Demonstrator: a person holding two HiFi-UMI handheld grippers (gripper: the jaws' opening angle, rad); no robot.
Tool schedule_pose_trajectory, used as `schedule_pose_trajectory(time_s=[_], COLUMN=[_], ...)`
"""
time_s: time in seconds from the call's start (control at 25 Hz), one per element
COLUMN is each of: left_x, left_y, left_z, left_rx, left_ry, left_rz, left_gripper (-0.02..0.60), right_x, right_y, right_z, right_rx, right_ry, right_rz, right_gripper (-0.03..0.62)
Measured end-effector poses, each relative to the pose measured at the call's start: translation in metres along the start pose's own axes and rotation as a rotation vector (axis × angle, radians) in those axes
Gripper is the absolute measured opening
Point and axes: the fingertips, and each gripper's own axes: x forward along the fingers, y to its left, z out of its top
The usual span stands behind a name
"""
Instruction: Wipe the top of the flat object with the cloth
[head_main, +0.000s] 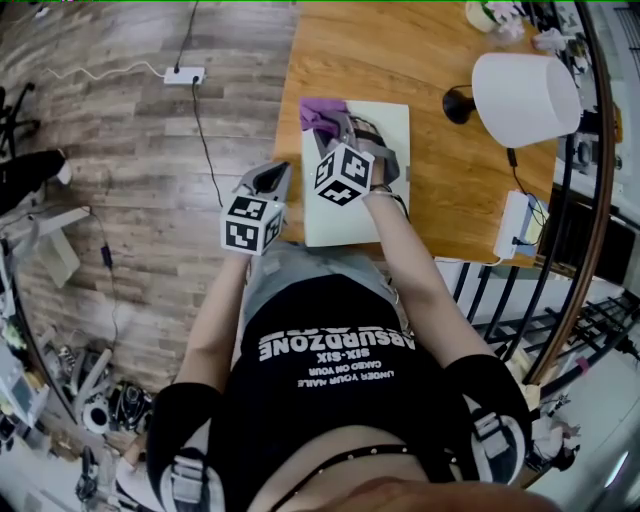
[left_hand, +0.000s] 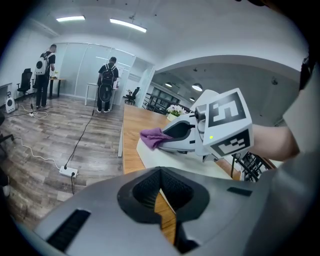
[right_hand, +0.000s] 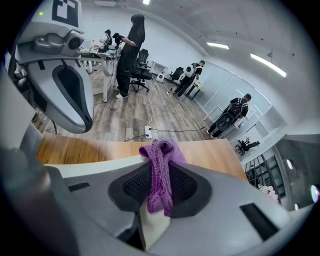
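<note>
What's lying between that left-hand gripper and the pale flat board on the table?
Nothing but a narrow bare strip of wooden table separates the left gripper from the flat board. The head view shows this best.

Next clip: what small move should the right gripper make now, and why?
Probably draw the right gripper back toward the person, dragging the purple cloth along the pale board. Its jaws are clamped on the cloth at the board's far left corner, so nearly all the top lies nearer. The left gripper, shut and empty, hangs off the board.
</note>
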Motion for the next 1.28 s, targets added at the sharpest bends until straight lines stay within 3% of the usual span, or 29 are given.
schedule_pose_trajectory(time_s=[1.28], left_x=[-0.009], left_y=[-0.022], left_z=[-0.014], left_rx=[0.049], left_ry=[0.014], left_rz=[-0.027], left_gripper=[0.015], right_x=[-0.029], right_y=[0.041], right_z=[-0.011], right_rx=[0.034], right_ry=[-0.014], right_rz=[0.012], right_gripper=[0.098])
